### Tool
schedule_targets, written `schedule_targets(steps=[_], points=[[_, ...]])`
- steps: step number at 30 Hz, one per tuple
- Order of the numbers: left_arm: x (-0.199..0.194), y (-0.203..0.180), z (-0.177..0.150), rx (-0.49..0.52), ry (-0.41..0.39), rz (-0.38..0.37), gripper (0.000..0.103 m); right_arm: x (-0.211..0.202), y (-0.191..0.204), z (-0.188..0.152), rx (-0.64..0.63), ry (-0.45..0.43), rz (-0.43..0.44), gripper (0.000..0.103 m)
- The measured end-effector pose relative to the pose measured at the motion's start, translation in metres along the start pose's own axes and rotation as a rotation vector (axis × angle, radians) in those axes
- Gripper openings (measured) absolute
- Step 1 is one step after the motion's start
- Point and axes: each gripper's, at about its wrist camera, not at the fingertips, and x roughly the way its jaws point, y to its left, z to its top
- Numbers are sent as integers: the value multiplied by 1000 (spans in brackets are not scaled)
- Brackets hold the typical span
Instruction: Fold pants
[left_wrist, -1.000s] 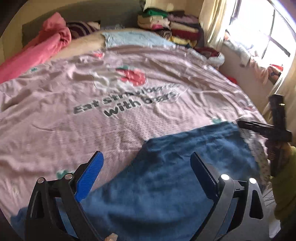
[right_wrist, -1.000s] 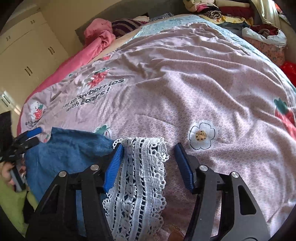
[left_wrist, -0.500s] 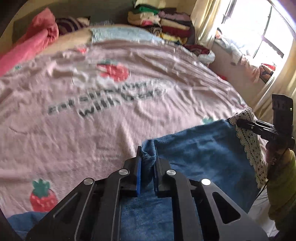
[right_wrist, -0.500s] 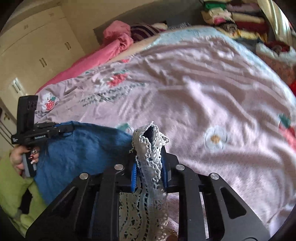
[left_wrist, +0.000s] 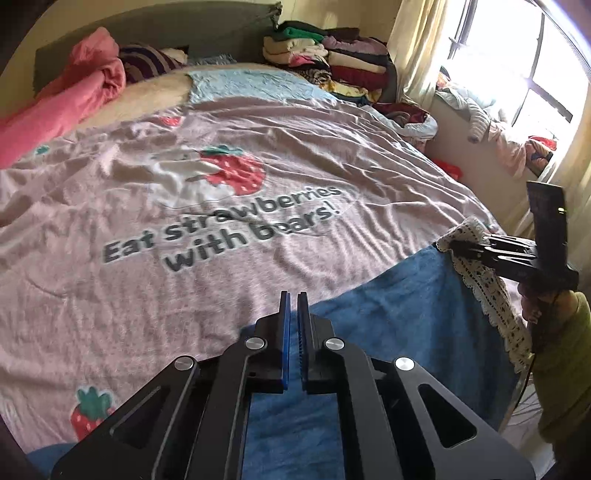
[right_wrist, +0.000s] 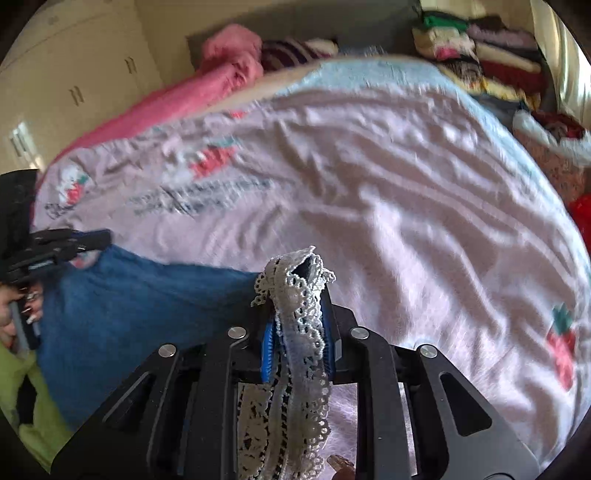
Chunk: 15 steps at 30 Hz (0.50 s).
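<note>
The blue pants (left_wrist: 399, 314) are lying at the near edge of the pink bedspread (left_wrist: 221, 229). The right gripper (right_wrist: 297, 332) is clamping their lace trim (right_wrist: 295, 295); the left gripper (left_wrist: 291, 295) is sitting pinched together with nothing visibly caught.

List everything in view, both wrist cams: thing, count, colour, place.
pants: 1, blue, near bed edge
lace trim: 1, white, on the pants' edge
bedspread: 1, pink with strawberry print, covering the bed
blanket: 1, pink, bunched at far left
folded clothes: 1 stack, mixed colours, far right corner
wardrobe: 1, cream, left wall
window: 1, bright, right
left tongs: black with blue pads, shut, no cloth visible between them
right tongs: black with blue pads, shut on lace trim
</note>
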Motion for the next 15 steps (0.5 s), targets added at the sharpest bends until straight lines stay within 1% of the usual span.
schedule_targets(steps=[1, 3, 4, 5, 6, 8, 9, 11, 13, 15], points=[[-4, 2, -3, -2, -10, 9, 4, 1, -1, -2, 6, -2, 3, 18], [-13, 6, -10, -14, -26, 25, 9, 2, -2, -5, 14, -9, -6, 21], [-16, 7, -13, -16, -31, 32, 17, 1, 0, -5, 4, -12, -17, 22], [-19, 8, -16, -19, -35, 43, 21, 0, 1, -4, -3, -17, -29, 26], [-23, 9, -21, -26, -37, 46, 27, -4, 2, -4, 1, -27, -41, 31], [-31, 10, -29, -30, -41, 39, 37, -19, -2, -6, 40, -57, -39, 37], [-37, 8, -35, -22, -46, 51, 39, -33, -6, -10, 69, -87, -20, 40], [-47, 5, -46, -4, -52, 62, 48, -51, -11, -17, 98, -117, -10, 42], [-57, 5, -58, -10, -58, 64, 54, -72, -15, -31, 125, -130, 0, 43], [-67, 7, -71, -42, -55, 57, 58, -91, -18, -50, 145, -126, 1, 43]])
